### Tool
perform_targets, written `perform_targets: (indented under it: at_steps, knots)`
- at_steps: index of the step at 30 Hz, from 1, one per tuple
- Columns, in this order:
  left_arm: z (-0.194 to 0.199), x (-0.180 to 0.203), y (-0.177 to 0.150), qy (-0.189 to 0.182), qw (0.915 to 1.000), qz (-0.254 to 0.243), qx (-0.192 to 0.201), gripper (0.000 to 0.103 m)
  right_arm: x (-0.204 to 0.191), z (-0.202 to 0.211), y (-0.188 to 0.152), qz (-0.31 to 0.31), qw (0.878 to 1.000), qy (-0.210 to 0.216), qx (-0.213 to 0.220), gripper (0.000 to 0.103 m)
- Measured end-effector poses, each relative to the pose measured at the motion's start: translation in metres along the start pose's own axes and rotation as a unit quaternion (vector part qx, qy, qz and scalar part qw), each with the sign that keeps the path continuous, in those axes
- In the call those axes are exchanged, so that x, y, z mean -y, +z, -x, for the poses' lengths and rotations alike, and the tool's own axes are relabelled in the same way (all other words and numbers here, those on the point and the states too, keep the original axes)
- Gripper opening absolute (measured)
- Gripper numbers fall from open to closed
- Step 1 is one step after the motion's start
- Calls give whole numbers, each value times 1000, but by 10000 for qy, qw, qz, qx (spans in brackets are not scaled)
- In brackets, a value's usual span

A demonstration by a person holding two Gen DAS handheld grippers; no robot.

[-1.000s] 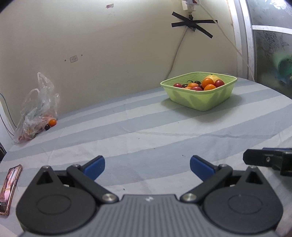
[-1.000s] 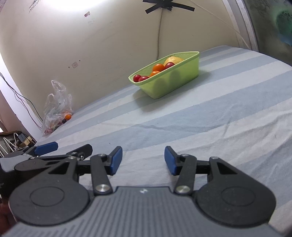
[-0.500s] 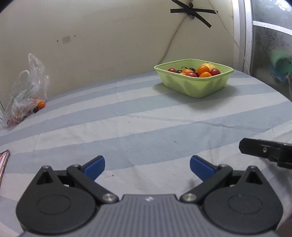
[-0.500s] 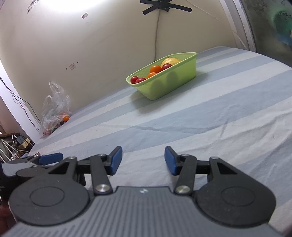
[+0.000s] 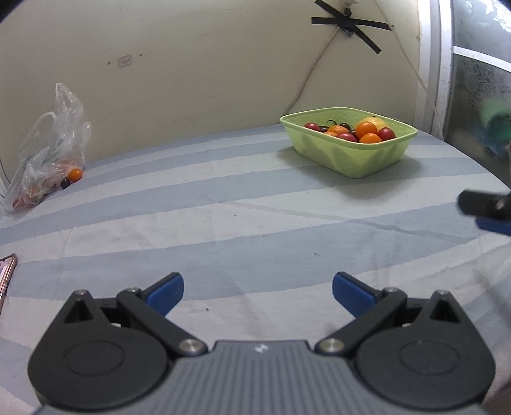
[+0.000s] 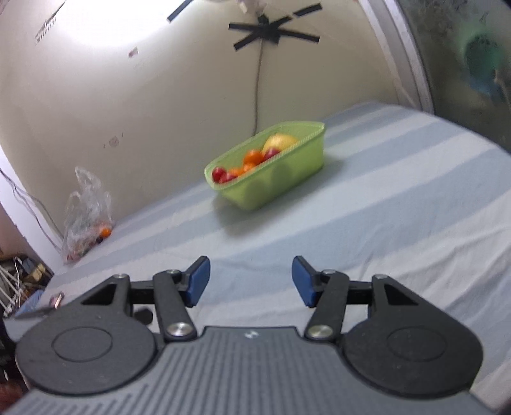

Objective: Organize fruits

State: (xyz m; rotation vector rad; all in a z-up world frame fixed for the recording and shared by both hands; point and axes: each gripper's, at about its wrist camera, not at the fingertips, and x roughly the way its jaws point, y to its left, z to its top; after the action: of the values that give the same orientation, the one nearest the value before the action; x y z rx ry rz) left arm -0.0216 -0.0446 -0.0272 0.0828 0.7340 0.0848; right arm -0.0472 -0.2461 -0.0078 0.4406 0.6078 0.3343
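Striped cloth [image 5: 255, 204] bare mid-surface, green basket [image 5: 351, 159] by wall

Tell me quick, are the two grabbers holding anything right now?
Left gripper: jaws open, holding nothing.
Right gripper: jaws open and just been opening wider, with nothing between them.

Black tape cross [image 5: 349, 24] pins a cord to the wall above the striped sheet [image 5: 255, 223]; phone [image 5: 6, 274] at its left edge.
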Motion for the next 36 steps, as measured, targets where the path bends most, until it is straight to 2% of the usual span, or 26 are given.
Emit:
perform_targets:
  at_steps: [4, 11, 36]
  knots:
    - [-3, -3, 1, 53, 10000, 59, -58, 103, 0, 6, 2, -83, 9999, 96, 92, 60]
    - [-5, -4, -1, 123, 9998, 85, -114, 103, -1, -4, -6, -160, 9997, 118, -138, 60]
    - [-5, -4, -2, 427, 9991, -50, 56, 103, 2, -4, -8, -221, 9995, 123, -179, 60]
